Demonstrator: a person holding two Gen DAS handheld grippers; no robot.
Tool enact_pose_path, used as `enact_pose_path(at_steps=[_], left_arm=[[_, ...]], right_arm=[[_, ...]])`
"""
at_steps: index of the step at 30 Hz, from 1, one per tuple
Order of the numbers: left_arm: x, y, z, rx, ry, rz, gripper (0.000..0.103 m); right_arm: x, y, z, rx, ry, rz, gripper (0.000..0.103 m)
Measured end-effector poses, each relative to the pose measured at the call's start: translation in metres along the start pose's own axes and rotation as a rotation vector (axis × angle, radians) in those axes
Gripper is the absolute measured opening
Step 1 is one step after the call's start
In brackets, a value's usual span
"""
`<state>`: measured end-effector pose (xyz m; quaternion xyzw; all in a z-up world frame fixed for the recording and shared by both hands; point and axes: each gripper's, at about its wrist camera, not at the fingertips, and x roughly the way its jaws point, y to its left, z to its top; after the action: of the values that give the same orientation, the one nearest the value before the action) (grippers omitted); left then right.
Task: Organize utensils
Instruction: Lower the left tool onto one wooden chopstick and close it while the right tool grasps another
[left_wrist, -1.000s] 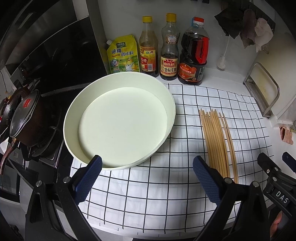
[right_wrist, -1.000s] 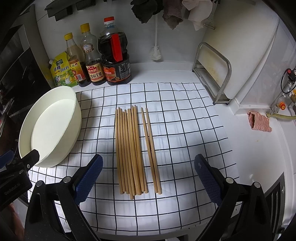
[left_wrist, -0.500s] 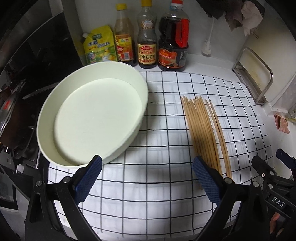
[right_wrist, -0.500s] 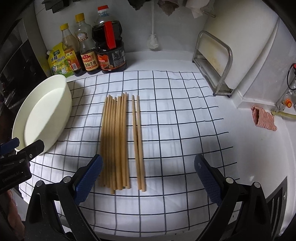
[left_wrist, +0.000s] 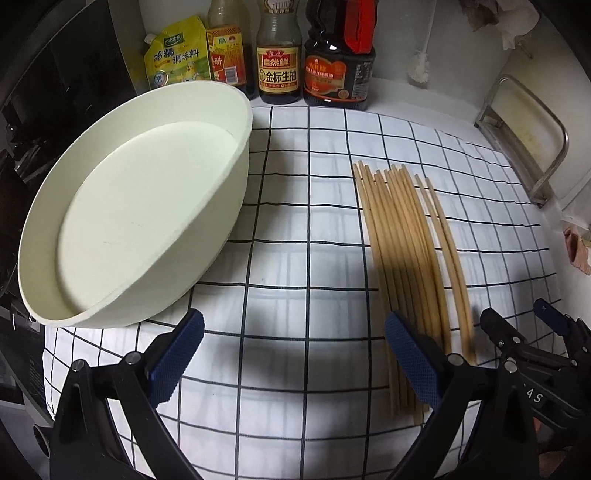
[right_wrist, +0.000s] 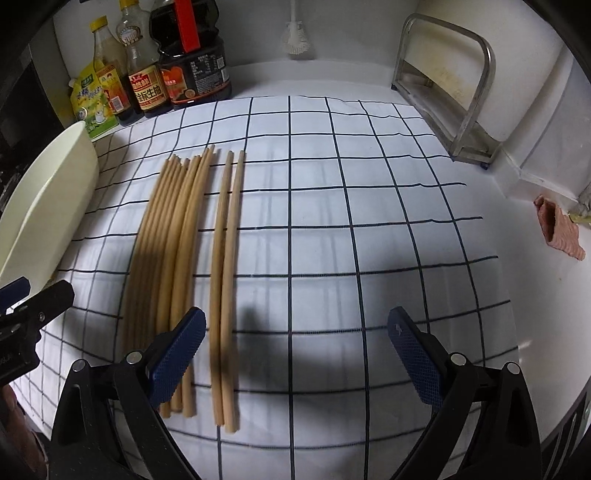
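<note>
Several wooden chopsticks (left_wrist: 400, 254) lie side by side on a white checked cloth (left_wrist: 295, 206), with a separate pair (right_wrist: 227, 266) just right of the bunch (right_wrist: 166, 251). A round cream tray (left_wrist: 133, 221) sits empty at the left. My left gripper (left_wrist: 293, 354) is open and empty, low over the cloth between tray and chopsticks. My right gripper (right_wrist: 295, 354) is open and empty, its left finger (right_wrist: 177, 354) over the near ends of the bunch, the pair between its fingers.
Sauce bottles (left_wrist: 279, 55) and a yellow seasoning pouch (left_wrist: 175, 59) stand against the back wall. A metal rack (right_wrist: 447, 92) stands at the right. A stove area (left_wrist: 22, 110) lies left of the tray. A pink rag (right_wrist: 557, 229) lies far right.
Both grippers have moved forward and lower toward the cloth. The left one has swung right, away from the tray. The right one has closed in on the chopsticks' near ends.
</note>
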<state>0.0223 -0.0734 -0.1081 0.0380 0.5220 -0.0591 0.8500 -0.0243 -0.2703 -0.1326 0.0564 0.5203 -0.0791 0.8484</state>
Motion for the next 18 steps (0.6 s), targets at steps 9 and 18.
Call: enact_pose_path(at_steps=[9, 18], left_arm=[[0.021, -0.007, 0.0, 0.004, 0.022, 0.001, 0.097], [0.03, -0.009, 0.001, -0.011, 0.033, 0.001, 0.097]], right_arm=[[0.02, 0.005, 0.009, -0.052, -0.001, -0.03, 0.094], [0.025, 0.007, 0.007, -0.099, -0.007, -0.048, 0.094]])
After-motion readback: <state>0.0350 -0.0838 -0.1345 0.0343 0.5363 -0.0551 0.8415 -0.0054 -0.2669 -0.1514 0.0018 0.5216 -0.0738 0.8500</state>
